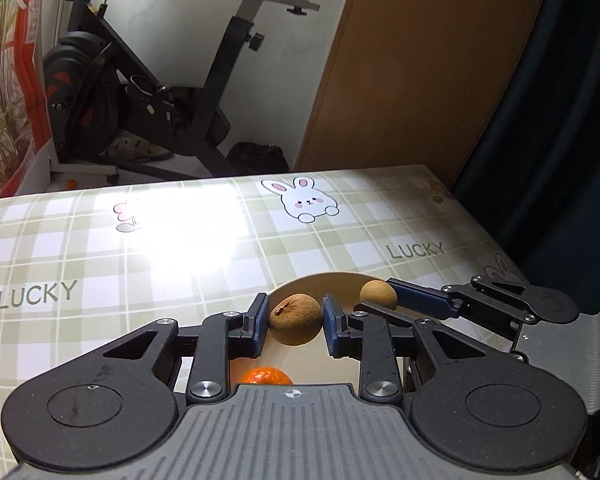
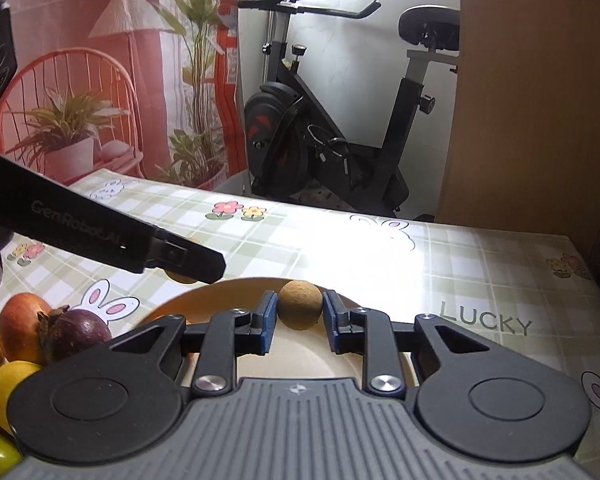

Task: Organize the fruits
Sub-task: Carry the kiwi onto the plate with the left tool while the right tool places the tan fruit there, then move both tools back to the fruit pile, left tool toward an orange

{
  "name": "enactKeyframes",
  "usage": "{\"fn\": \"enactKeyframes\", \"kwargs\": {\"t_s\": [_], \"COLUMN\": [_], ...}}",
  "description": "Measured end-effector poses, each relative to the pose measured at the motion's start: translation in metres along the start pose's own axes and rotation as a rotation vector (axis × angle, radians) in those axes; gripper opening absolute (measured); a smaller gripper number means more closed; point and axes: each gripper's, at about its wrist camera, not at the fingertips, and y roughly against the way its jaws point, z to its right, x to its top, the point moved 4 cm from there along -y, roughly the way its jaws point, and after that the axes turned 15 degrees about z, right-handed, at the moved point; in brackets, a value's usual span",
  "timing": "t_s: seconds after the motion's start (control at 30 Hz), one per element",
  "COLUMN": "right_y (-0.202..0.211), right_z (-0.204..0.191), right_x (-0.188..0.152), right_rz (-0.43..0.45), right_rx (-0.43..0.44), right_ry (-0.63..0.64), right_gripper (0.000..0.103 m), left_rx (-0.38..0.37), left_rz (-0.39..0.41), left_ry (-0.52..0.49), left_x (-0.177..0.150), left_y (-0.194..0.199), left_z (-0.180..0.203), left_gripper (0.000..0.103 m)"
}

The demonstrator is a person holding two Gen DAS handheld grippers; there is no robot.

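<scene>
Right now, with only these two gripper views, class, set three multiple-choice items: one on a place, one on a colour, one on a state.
1. Where does the orange citrus fruit lie?
A. on the cream plate
B. on the floor
C. on the bike seat

2. What colour are the gripper pads?
A. red
B. blue
C. white

3. What is the left gripper doing?
A. holding nothing
B. holding a spoon
C. closed on a brown round fruit

Answers: 1 A, it rests inside the plate's rim, below the fingers. 2 B, blue pads show on both grippers. 3 C, both pads press the fruit's sides; the right gripper grips a smaller brown fruit likewise.
</scene>
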Motion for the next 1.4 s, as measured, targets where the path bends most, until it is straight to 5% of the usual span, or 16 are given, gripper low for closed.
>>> {"fn": "enactKeyframes", "kwargs": {"t_s": [0.43,0.7,1.13,1.4], "right_y": [-0.038,-0.04,0.027,0.072], "right_z": [0.0,-0.001,-0.001,-0.042], "right_x": [-0.011,-0.011,0.01,0.019], "right_rz": [-0.105,-0.134,-0.071,-0.008], "right_rx": [0.029,0.006,-0.083,-0.071], "right_ry": [0.031,0.033,-0.089,-0.176], "right_gripper": [0.027,0.029,0.031,0.031], "left_rx": [-0.029,-0.007,0.043,0.104], "left_rz": [-0.097,-0.087,0.048,0.133], "left_ry": [0.011,0.013,0.047,0.032], "left_x": [-0.015,-0.006,0.015,0.002], "left_y": [-0.037,-0.032,0.065,0.145], "left_z": [-0.016,-0.016,-0.026,-0.031], "left_gripper": [0.03,0.031,0.031,0.031]}}
